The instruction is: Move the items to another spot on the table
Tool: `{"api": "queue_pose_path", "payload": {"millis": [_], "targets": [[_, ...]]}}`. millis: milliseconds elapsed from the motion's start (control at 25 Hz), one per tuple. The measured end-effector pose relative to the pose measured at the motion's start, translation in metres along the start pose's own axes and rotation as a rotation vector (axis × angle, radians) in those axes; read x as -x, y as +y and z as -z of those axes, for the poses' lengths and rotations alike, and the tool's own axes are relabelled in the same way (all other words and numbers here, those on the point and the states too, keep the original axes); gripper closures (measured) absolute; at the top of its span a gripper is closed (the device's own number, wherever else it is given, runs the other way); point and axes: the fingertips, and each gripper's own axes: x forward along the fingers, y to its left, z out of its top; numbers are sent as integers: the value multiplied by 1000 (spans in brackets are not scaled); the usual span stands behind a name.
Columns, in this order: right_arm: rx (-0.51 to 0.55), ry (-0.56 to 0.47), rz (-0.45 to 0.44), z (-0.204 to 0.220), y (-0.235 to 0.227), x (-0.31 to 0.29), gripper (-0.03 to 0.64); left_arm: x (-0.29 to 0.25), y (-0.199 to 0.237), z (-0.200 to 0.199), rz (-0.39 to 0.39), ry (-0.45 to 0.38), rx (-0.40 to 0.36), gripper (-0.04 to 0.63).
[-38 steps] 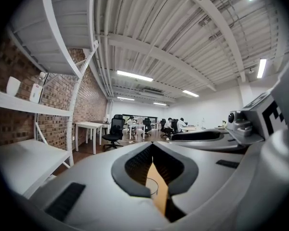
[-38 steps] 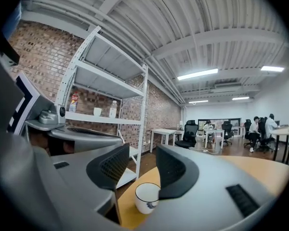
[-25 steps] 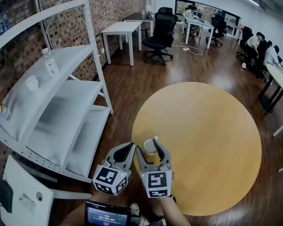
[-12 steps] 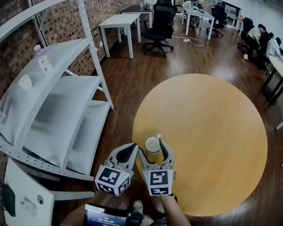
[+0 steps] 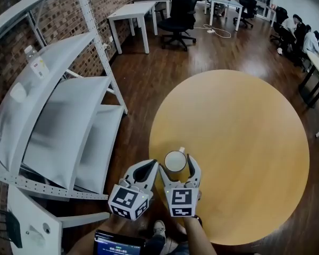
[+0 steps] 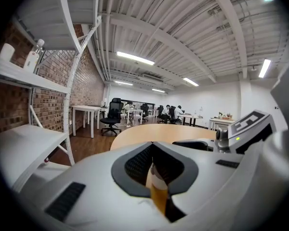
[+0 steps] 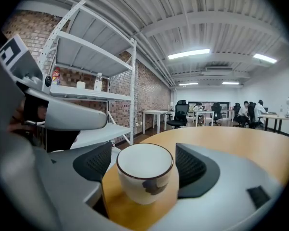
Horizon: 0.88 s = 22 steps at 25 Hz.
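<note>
Nearest the camera, the person's forearm [image 5: 201,239] reaches forward to the right gripper [image 5: 177,165], and a small dark screen [image 5: 114,244] sits low at the frame's bottom edge. The two grippers lie side by side over the near left edge of the round light-wood bench [image 5: 244,142].

The left gripper [image 5: 150,165] hangs just beside its neighbour. Its jaws are drawn together to a narrow slit and hold nothing.

The right gripper's jaws are opening. Between them stands the white ceramic cup with a dark brown rim [image 7: 145,173], upright on the bench and empty inside. It has a brownish smudge on its near side. The right gripper view shows bare wood on either side of the cup, so the ribbed black pads [image 7: 191,166] are clear of its wall and the cup is released. From the head view the cup sits close to the bench's near left edge, with the rest of the top spreading away to the right.

Left of the bench stands a white metal shelf rack [image 5: 64,126] on the dark wood floor [image 5: 143,73]. A clear plastic bottle [image 5: 35,62] stands on an upper shelf, against the brick wall.

Farther off are a white table [image 5: 130,12] and a black office chair [image 5: 182,7]. People sit at desks [image 5: 303,39] in the far right corner.
</note>
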Motion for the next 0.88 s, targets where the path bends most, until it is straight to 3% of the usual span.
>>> {"api": "queue_pose_path", "payload": {"millis": [440, 880], "targets": [[-33, 8, 28, 26, -5, -27, 193, -20, 7, 24, 10, 49, 15, 592], [-14, -32, 30, 24, -4, -31, 204, -19, 9, 33, 13, 73, 15, 592]]}}
